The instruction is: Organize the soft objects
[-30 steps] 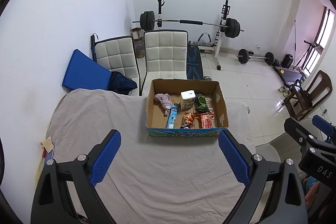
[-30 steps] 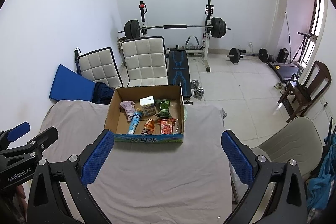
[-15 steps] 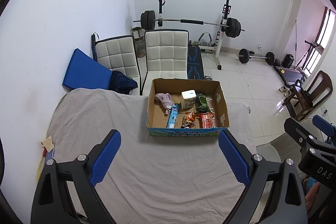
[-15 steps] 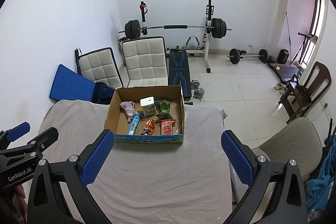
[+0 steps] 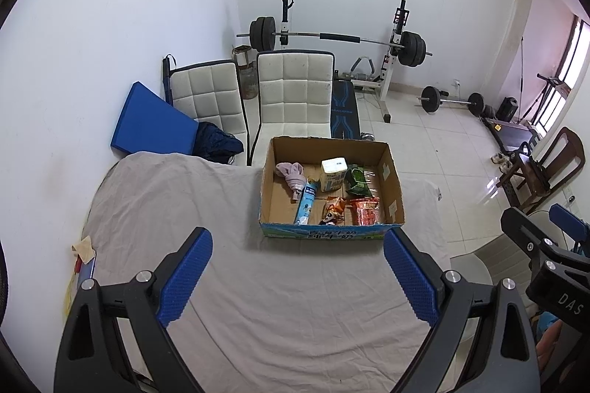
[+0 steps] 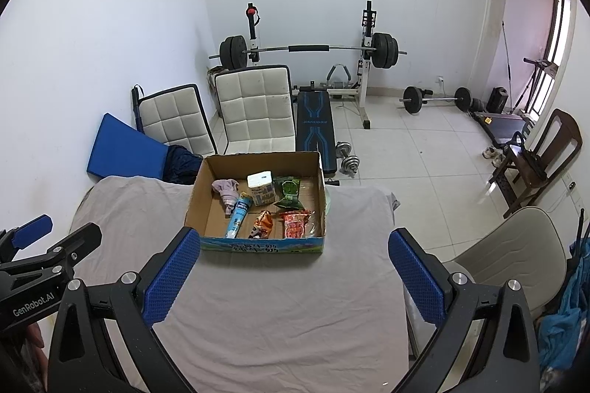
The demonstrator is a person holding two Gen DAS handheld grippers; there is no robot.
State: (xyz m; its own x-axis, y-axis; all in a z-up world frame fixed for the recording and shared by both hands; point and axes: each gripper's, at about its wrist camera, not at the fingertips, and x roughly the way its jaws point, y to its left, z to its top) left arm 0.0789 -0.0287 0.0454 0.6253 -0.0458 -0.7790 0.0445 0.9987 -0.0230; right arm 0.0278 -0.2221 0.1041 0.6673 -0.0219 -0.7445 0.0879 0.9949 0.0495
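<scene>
A cardboard box (image 5: 394, 194) (image 6: 195, 194) stands on a grey cloth-covered table (image 5: 276, 301) (image 6: 276, 312). In it lie a pink cloth (image 5: 291, 173) (image 6: 226, 190), a blue tube (image 5: 306, 203) (image 6: 239, 214), a white carton (image 5: 333, 173) (image 6: 262, 186), a green packet (image 5: 357, 180) (image 6: 289, 192), an orange packet (image 5: 332, 210) (image 6: 262, 225) and a red packet (image 5: 365, 210) (image 6: 295, 223). My left gripper (image 5: 297, 277) is open and empty, held above the table in front of the box. My right gripper (image 6: 291, 277) is open and empty, likewise in front of the box.
Two white padded chairs (image 5: 291, 94) and a blue mat (image 5: 151, 127) stand behind the table. A barbell rack (image 5: 339, 39) is at the far wall. A beige chair (image 6: 516, 242) is right of the table. A wooden chair (image 6: 542, 153) stands by the window.
</scene>
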